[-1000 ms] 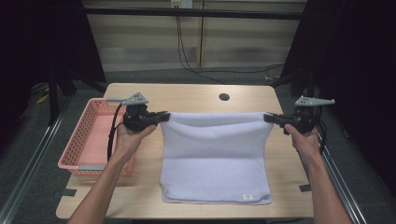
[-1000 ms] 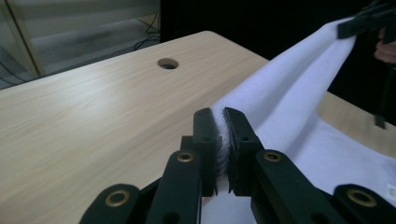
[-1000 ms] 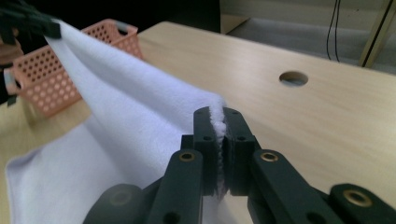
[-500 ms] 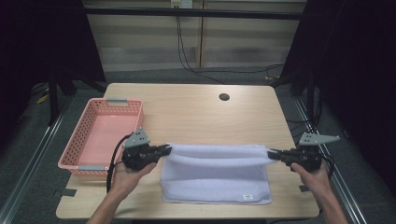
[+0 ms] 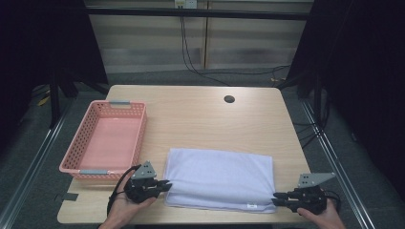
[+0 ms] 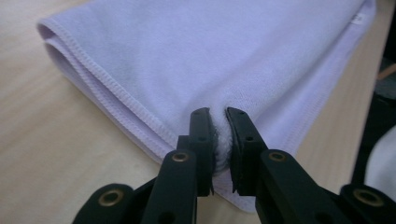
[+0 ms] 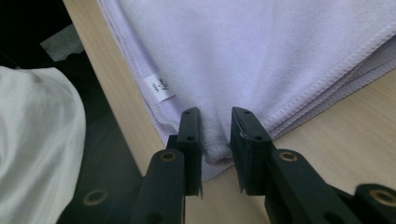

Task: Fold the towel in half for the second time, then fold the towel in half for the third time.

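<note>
Right now I have the folded lavender towel (image 5: 220,177) lying flat on the near half of the bench (image 5: 200,114), its long sides running left to right and its near edge close to the bench's near edge. My left gripper (image 5: 162,184) sits low at the towel's near left corner. From the left gripper view (image 6: 219,135) the jaws stand narrow with a pinch of the towel's hem bunched between them; they have just been opening a little, and the cloth looks to be touching both pads. My right gripper (image 5: 278,197) is at the near right corner, just beside the small white label (image 5: 251,206). Seen from the right gripper view (image 7: 215,135), its jaws have just been opening too: the corner of the towel lies between them, but there is a visible gap beside the cloth, so the pads no longer press on it. The stacked layers of the fold show along both short edges. A pink plastic basket (image 5: 81,164) stands on the left of the bench, near the towel but apart from it.
</note>
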`<state>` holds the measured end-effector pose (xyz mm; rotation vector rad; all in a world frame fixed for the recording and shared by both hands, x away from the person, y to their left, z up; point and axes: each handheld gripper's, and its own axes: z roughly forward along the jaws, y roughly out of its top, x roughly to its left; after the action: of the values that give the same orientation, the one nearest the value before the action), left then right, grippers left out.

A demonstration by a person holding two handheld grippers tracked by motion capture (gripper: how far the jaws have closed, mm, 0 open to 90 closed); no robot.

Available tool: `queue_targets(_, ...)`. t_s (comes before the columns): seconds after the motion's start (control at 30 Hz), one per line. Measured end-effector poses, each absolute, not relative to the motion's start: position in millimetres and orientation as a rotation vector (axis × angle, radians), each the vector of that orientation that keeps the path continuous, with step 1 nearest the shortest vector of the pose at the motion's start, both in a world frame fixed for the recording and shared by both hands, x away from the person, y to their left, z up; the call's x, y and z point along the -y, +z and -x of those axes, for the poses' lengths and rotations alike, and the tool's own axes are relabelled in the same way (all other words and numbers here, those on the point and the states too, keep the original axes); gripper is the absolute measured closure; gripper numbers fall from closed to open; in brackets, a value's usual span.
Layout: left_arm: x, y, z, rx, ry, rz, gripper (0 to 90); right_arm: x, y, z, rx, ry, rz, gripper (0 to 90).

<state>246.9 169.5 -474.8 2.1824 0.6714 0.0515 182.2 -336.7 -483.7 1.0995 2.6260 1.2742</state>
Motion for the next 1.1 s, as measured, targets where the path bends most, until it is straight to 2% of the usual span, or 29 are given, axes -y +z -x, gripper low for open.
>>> queue_targets(0.07,-174,-474,-242,-0.652,0.011,-2.178,79.3,338,-483,-177,-2.625,1.279,-1.096,73.3)
queue_targets(0.13,-182,-473,-237,-0.618,-0.030,-2.173,71.3,340,-481,-173,-2.619,1.302,-1.104,70.7)
queue_targets(0.2,-192,-470,-234,-0.631,-0.034,-2.134,68.2,340,-476,-169,-2.625,1.305,-1.104,66.9)
queue_targets(0.23,-194,-468,-234,-0.633,-0.043,-2.114,63.0,340,-472,-167,-2.601,1.318,-1.110,66.5)
queue_targets(0.3,-196,-463,-237,-0.649,-0.017,-2.069,58.7,337,-467,-166,-2.564,1.348,-1.108,65.7)
queue_targets(0.43,-174,-460,-257,-0.623,-0.009,-2.095,61.1,315,-460,-173,-2.470,1.348,-1.148,65.5)
queue_targets(0.6,-153,-479,-282,-0.698,-0.047,-2.191,61.9,280,-472,-186,-2.512,1.305,-1.136,63.9)
queue_targets(0.67,-148,-490,-286,-0.707,-0.059,-2.227,57.8,270,-478,-191,-2.557,1.278,-1.135,58.6)
queue_targets(0.77,-146,-492,-284,-0.707,-0.044,-2.223,58.1,259,-485,-201,-2.589,1.245,-1.140,53.8)
queue_targets(0.83,-146,-494,-282,-0.697,-0.027,-2.216,56.0,251,-488,-208,-2.597,1.244,-1.159,46.5)
queue_targets(0.9,-147,-495,-281,-0.691,-0.030,-2.215,54.8,244,-491,-212,-2.615,1.208,-1.158,45.3)
queue_targets(0.97,-148,-496,-282,-0.693,-0.036,-2.203,54.8,242,-491,-213,-2.619,1.190,-1.161,46.7)
queue_targets(1.1,-146,-498,-284,-0.700,-0.051,-2.176,54.8,252,-491,-213,-2.603,1.141,-1.155,57.0)
